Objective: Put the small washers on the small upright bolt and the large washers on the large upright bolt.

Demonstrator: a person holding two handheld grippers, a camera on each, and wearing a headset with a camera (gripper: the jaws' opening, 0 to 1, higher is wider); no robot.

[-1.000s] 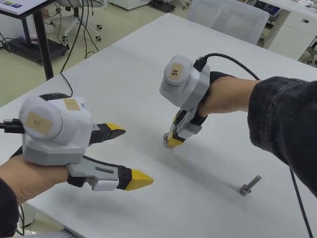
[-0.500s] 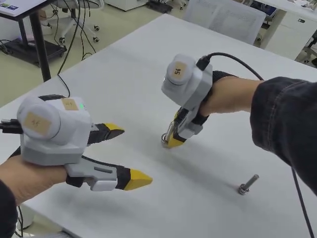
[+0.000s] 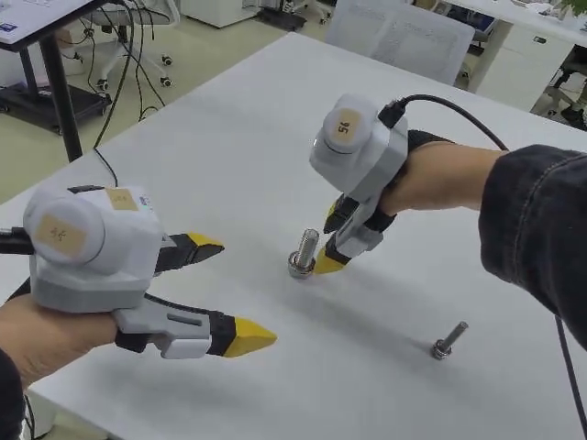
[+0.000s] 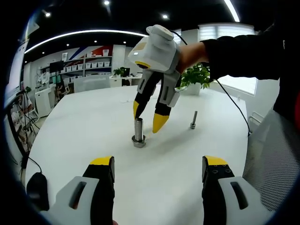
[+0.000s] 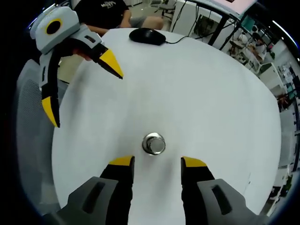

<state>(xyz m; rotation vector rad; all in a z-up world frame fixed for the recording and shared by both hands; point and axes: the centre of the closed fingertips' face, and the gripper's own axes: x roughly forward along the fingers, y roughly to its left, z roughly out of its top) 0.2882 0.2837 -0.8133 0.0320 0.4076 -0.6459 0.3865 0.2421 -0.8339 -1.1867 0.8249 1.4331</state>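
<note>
The large bolt (image 3: 304, 252) stands upright on the white table (image 3: 229, 137), with a metal ring around its foot. It is free, and my right gripper (image 3: 328, 238) hangs open just to its right. From above, the large bolt (image 5: 153, 143) shows its round top just ahead of my right gripper (image 5: 158, 162). The small bolt (image 3: 449, 339) stands further right with a ring at its base. My left gripper (image 3: 227, 291) is open at the near left with nothing in it. In the left gripper view, my left gripper (image 4: 158, 161) faces the large bolt (image 4: 138, 132), the small bolt (image 4: 193, 119) and the right gripper (image 4: 147, 116).
A black cable (image 3: 459, 119) runs back from the right gripper. A computer mouse (image 5: 146, 36) lies near the table's far edge, and a person sits there. A grey chair (image 3: 404, 37) stands at the table's far end. The table's left edge (image 3: 101, 174) drops to the floor.
The right gripper, earlier closed around the large bolt's top, has opened and drawn off to the right. The bolt now stands free. The left gripper stays in place.
</note>
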